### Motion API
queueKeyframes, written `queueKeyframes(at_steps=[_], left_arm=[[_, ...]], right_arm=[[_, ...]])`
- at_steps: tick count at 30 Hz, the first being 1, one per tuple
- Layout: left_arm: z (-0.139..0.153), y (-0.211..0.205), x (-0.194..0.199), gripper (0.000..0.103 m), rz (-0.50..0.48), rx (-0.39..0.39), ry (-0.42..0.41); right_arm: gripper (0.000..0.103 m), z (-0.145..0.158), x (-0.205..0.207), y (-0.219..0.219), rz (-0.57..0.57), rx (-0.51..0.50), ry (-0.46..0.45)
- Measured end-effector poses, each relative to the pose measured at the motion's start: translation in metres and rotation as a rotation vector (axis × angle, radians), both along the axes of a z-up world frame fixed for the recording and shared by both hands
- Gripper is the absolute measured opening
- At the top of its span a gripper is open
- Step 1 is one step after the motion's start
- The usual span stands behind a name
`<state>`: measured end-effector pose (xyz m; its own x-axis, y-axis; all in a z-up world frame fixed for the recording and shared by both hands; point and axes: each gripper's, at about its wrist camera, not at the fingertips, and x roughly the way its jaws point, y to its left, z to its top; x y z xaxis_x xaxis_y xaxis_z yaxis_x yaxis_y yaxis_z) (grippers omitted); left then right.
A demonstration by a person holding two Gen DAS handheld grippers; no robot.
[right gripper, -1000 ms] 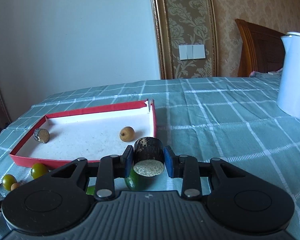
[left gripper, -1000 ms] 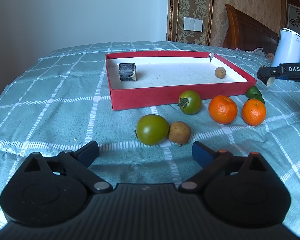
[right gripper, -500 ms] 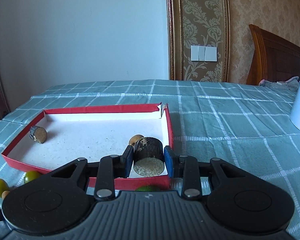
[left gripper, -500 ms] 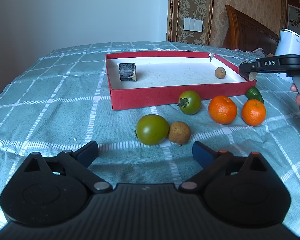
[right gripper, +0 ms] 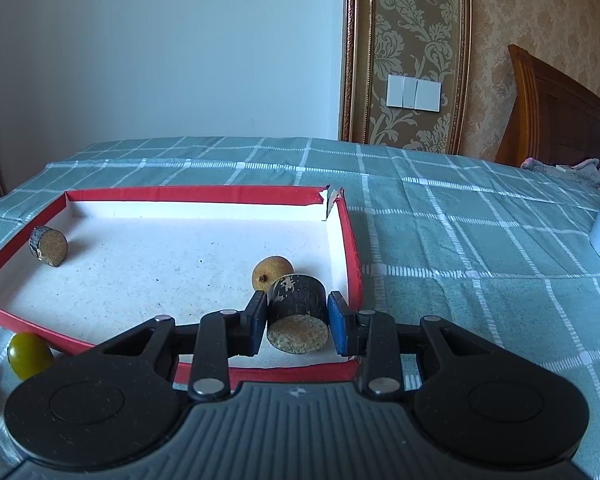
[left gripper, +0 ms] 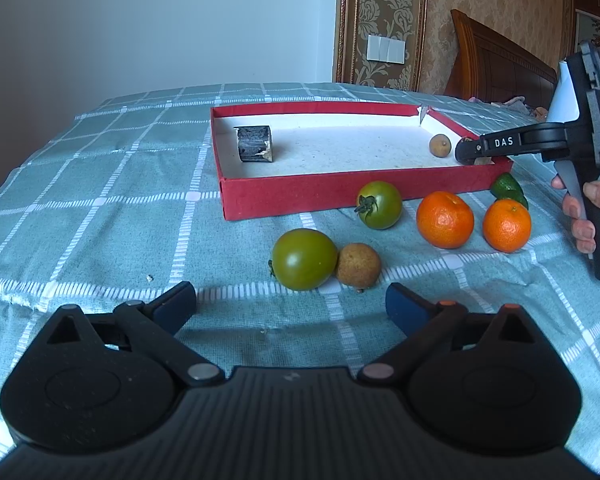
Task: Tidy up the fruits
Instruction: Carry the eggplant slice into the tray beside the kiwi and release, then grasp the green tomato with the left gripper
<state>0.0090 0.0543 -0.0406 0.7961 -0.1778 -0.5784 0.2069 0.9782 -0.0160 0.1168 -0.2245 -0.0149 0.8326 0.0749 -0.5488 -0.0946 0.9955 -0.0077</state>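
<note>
Now the right tool (right gripper: 297,326) has carried a dark, bark-skinned cylinder piece (right gripper: 297,310) in over the near right corner of the red tray (right gripper: 350,248); a second ago it was short of the tray, above the green fruit outside it. Its blue pads are clamped on the piece's sides, the pale cut end facing the camera. That likely leaves only lowering and release for this piece.

Inside the tray a small brown round fruit (right gripper: 272,270) sits just behind the held piece, and a second cylinder piece (right gripper: 48,245) lies at the tray's far left corner.

The left view shows what the right hides: the left tool (left gripper: 291,300), unmoved, jaws wide and empty, and, in front of the tray on the checked surface (left gripper: 100,216), two green tomatoes (left gripper: 304,258), a brown fruit (left gripper: 358,266), two oranges (left gripper: 445,219) still outside.
</note>
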Motion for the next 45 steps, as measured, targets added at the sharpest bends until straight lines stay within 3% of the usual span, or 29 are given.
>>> queueKeyframes(at_steps=[27,30,35,36,38,45], left_arm=[[-0.001,-0.001,-0.001,0.103,-0.001,0.000,0.003],[-0.001,-0.001,-0.001,0.103,-0.001,0.001,0.003],[-0.002,0.000,0.000,0.103,-0.002,0.004,0.005],[-0.003,0.000,0.000,0.103,-0.002,0.005,0.005],[-0.002,0.000,0.001,0.103,-0.001,0.006,0.006],[-0.002,-0.002,0.000,0.103,0.004,0.017,-0.001]], right_arm=[[0.033,-0.003,0.001,-0.002,0.005,-0.002,0.001],[0.042,0.000,-0.005,-0.004,0.005,0.016,0.003],[0.043,0.010,-0.039,-0.017,0.010,0.056,-0.038],[0.054,0.012,-0.047,-0.020,-0.012,0.053,-0.044],[0.066,0.014,-0.064,-0.030,-0.043,0.065,-0.069],[0.066,0.005,-0.086,-0.062,-0.110,0.064,-0.077]])
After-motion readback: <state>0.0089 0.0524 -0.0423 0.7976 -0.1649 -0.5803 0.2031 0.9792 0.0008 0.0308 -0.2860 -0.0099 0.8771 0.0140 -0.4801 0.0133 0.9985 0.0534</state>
